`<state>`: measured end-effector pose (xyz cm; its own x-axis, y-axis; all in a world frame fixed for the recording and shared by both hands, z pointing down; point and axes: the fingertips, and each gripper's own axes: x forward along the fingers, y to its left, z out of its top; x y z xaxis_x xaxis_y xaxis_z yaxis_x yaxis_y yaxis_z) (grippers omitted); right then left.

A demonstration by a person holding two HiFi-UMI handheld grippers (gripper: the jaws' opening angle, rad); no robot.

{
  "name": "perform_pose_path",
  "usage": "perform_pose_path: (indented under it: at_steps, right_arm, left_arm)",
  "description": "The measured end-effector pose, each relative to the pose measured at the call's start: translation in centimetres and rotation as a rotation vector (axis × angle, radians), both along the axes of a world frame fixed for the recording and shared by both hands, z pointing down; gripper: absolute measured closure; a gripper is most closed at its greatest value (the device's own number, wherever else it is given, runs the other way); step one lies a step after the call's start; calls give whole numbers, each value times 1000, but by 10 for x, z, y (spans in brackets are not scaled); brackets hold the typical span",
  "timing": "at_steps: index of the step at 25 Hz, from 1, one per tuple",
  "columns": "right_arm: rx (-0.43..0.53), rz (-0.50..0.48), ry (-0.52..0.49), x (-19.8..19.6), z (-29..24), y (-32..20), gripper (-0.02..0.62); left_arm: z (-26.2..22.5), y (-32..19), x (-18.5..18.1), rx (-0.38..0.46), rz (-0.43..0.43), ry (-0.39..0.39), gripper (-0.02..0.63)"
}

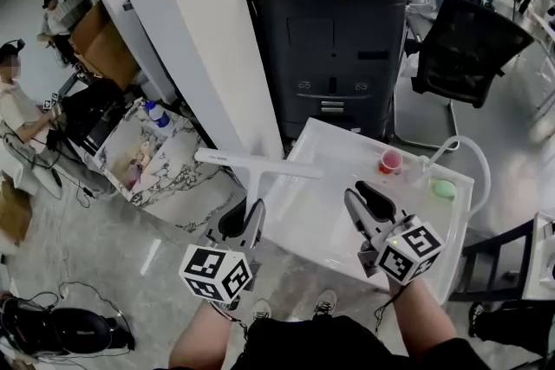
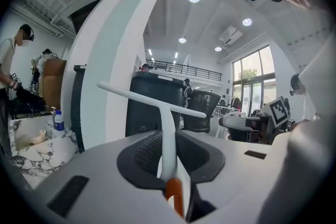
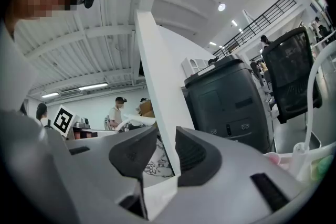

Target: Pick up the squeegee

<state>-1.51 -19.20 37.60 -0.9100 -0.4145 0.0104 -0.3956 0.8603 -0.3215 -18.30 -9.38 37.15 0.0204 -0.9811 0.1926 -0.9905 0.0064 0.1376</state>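
Note:
The squeegee (image 1: 258, 168) is white and T-shaped, with a long crossbar on a thin handle. It hangs in the air over the near left corner of the white table (image 1: 323, 243). My left gripper (image 1: 249, 219) is shut on the squeegee's handle. In the left gripper view the handle (image 2: 167, 136) rises upright between the dark pads, with an orange part (image 2: 176, 195) at its base and the crossbar tilted above. My right gripper (image 1: 371, 202) stands open over the table, to the right of the squeegee. In the right gripper view its pads (image 3: 194, 157) have nothing between them.
A big black printer (image 1: 334, 30) stands behind the table, with a black chair (image 1: 468, 48) to its right. A white pillar (image 1: 199, 30) rises at left. A red cup (image 1: 390, 161), a green object (image 1: 443, 188) and a clear tube lie on the table. A marble surface (image 1: 165, 169) holds a bottle.

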Motion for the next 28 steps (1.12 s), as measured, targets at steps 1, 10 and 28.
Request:
perform_pose_path:
  at_steps: [1, 10, 28]
  right_arm:
    - [1, -5, 1, -6, 0, 6, 471]
    - [18, 56, 25, -56, -6, 65, 476]
    - [14, 488, 91, -32, -3, 197, 494]
  left_arm:
    - [-1, 7, -5, 4, -5, -1, 518]
    - [-7, 60, -58, 29, 61, 11, 518]
    - [7, 116, -70, 32, 450, 82, 520]
